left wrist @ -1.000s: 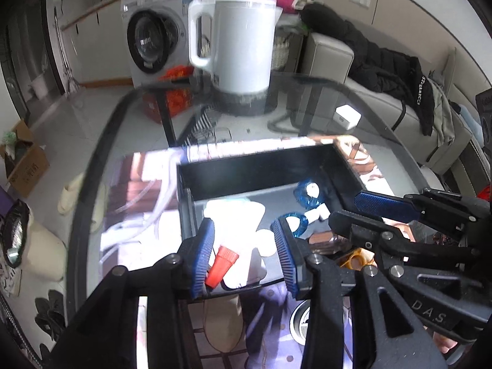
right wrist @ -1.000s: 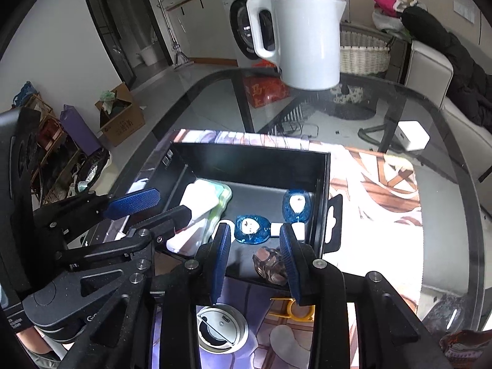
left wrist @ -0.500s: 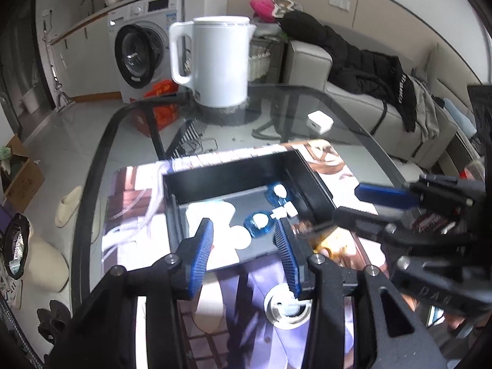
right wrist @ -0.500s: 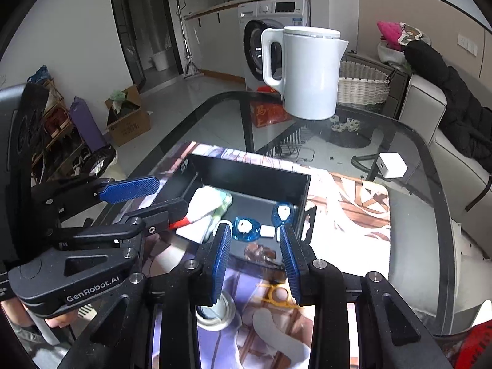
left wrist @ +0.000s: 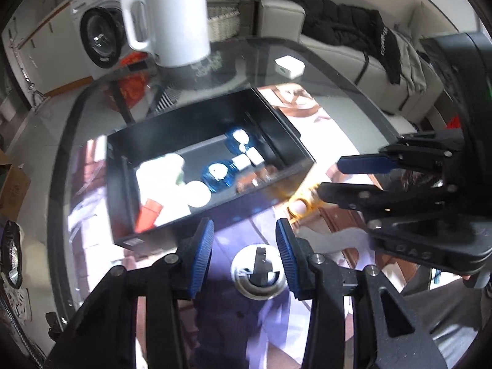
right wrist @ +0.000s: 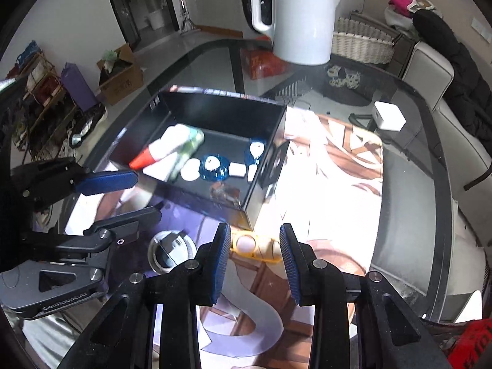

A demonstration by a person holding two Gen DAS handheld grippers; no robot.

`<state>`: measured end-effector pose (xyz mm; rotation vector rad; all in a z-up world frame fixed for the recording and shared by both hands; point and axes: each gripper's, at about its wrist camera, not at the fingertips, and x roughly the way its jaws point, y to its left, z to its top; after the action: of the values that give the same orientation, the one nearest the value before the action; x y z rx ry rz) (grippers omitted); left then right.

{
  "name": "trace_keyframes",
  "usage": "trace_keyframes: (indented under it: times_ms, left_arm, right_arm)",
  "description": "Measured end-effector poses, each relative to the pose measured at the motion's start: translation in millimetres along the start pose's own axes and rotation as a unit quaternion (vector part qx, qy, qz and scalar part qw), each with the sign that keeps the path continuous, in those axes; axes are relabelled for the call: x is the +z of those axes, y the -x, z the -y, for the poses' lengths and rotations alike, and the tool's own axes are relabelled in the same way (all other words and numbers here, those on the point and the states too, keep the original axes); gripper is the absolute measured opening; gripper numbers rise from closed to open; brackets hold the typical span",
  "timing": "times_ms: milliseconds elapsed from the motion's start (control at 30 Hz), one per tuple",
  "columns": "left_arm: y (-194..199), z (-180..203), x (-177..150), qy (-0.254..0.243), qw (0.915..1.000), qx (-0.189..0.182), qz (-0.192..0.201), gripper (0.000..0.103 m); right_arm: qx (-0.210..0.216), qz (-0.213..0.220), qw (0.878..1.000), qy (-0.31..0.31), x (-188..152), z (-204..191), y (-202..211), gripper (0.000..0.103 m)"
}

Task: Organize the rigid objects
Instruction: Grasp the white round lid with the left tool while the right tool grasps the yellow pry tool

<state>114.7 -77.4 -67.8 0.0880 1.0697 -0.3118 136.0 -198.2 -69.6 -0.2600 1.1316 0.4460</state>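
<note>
A washing machine [left wrist: 98,43] is standing against the far wall, with a wicker basket [right wrist: 363,44] beside a pale sofa [left wrist: 347,58]. Daylight is glaring off the glass table [right wrist: 409,190], and cardboard boxes [right wrist: 121,73] are sitting on the light floor [right wrist: 172,55].

- The right gripper [right wrist: 255,255] is seen at the lower edge, pointed down, with its jaws parted and nothing gripped.
- A yellow object [right wrist: 255,246] is seen on the printed mat [right wrist: 332,166] between the blue pads.
- The black box [right wrist: 227,117], holding small items, is placed just beyond.
- The left gripper [right wrist: 123,196] is seen at left, above a round metal lid [right wrist: 170,250].
</note>
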Motion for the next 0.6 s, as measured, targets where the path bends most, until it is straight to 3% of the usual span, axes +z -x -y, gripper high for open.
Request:
trace_keyframes:
  times_ms: [267, 600]
  left_arm:
    - [-25, 18, -11, -0.036, 0.9986, 0.016, -0.036, 0.042]
    - [-38, 20, -15, -0.038, 0.9978, 0.016, -0.051, 0.043]
  right_arm:
    - [-0.01, -0.049, 0.999, 0.002, -10, 3, -44, 0.034]
    - [-0.017, -0.051, 0.999, -0.005, -9, 1, -53, 0.034]
